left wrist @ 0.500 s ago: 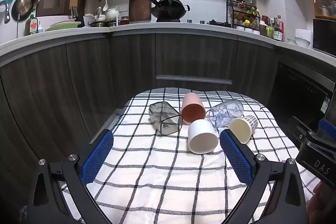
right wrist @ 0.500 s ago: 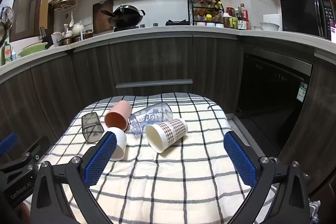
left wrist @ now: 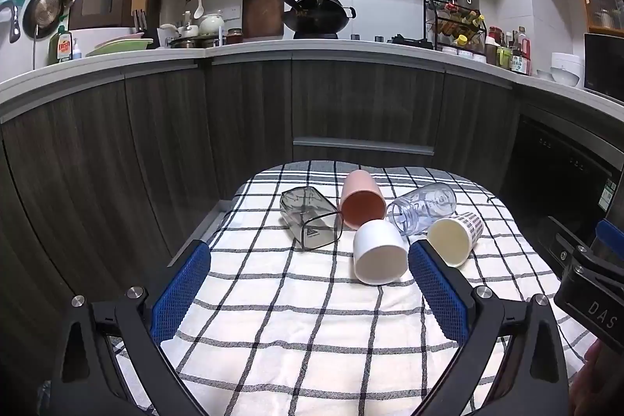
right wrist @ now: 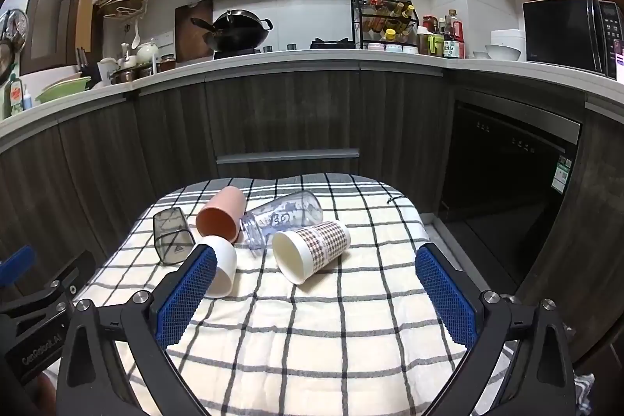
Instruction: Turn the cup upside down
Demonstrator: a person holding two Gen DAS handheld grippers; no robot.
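Jaws of left gripper (left wrist: 308,283) and right gripper (right wrist: 316,287) gape wide, empty. Five cups lie tipped near the counter's (right wrist: 312,338) far edge: white cup (left wrist: 378,252), checked cup (right wrist: 312,248), pink cup (left wrist: 360,199), clear bottle (left wrist: 423,207), smoky tumbler (left wrist: 310,221).
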